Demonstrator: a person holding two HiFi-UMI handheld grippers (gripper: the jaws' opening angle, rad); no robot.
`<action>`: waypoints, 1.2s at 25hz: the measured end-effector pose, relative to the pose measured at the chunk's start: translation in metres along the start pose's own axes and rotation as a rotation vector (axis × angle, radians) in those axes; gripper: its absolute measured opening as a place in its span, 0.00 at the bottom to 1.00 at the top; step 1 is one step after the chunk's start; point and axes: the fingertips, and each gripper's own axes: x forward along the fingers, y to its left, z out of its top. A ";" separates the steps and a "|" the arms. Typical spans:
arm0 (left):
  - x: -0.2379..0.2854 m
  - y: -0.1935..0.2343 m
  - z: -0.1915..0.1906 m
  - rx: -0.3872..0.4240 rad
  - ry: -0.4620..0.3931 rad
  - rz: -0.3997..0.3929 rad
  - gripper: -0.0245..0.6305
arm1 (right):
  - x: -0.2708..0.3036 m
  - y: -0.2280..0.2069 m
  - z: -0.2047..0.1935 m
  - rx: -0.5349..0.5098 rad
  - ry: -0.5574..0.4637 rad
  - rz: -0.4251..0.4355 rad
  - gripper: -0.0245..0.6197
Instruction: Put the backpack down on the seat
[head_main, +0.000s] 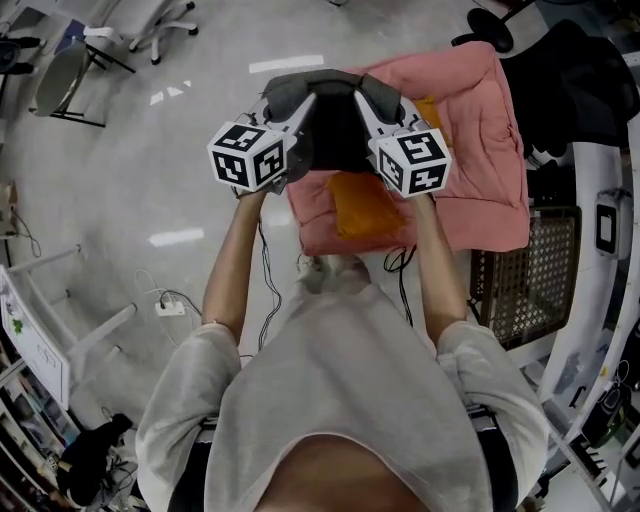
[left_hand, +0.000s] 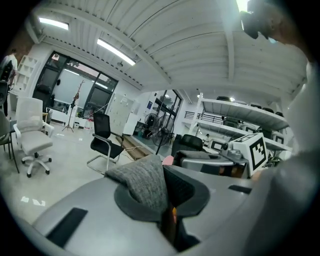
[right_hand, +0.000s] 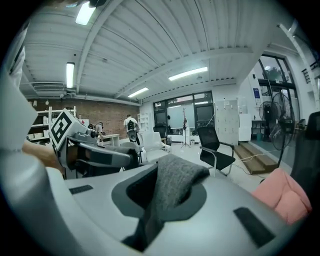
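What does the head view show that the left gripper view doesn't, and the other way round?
Only the head view: the person's forearms and a power strip on the floor. Only the left gripper view: ceiling lights and a fan. Both: the backpack, the left gripper and right gripper with jaws shut on it, the pink cushion.

Held forward side by side, the left hand-held gripper (head_main: 298, 108) and right hand-held gripper (head_main: 368, 104) are both clamped.
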 end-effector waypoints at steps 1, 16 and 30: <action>0.005 0.001 -0.005 -0.004 0.009 0.002 0.09 | 0.002 -0.004 -0.006 0.008 0.006 0.003 0.08; 0.044 0.040 -0.056 -0.086 0.060 0.094 0.09 | 0.045 -0.025 -0.064 0.054 0.064 0.086 0.08; 0.058 0.077 -0.059 -0.106 0.071 0.173 0.09 | 0.091 -0.039 -0.073 0.014 0.105 0.154 0.08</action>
